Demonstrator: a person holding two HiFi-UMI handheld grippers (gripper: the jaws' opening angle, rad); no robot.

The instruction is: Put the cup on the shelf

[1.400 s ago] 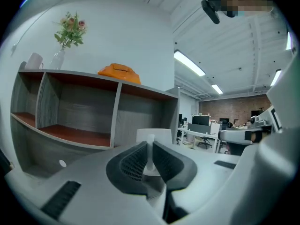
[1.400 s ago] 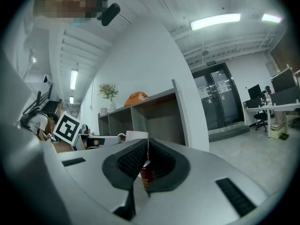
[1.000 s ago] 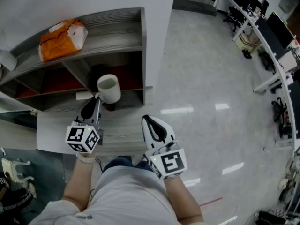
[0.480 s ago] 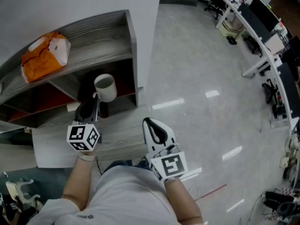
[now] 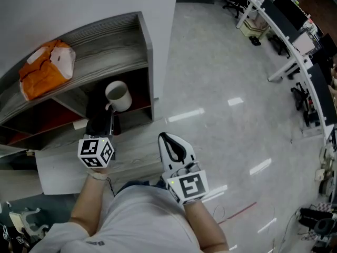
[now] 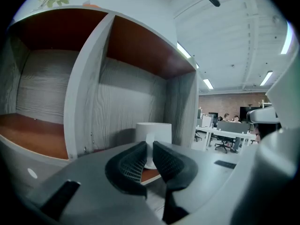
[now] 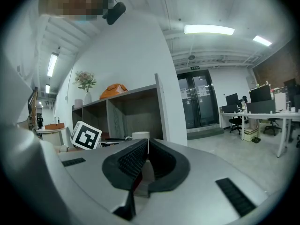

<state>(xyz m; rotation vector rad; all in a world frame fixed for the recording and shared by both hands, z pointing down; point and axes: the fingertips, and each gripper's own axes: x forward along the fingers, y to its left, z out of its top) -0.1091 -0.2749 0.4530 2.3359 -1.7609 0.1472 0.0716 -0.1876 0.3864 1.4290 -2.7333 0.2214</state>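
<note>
One shelf (image 5: pixel 105 30), grey, open-fronted. Two claws: left claw (image 5: pixel 108 112) clamped on the handle; right claw (image 5: pixel 164 137) closed, empty, near the body. One white cup (image 5: pixel 118 95), at the lower right compartment's mouth. Step: placing. Next, likely: set down, release.

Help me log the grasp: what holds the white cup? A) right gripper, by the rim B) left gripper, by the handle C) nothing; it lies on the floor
B: the left gripper is shut on the handle of the cup; the right gripper is shut on nothing.
</note>
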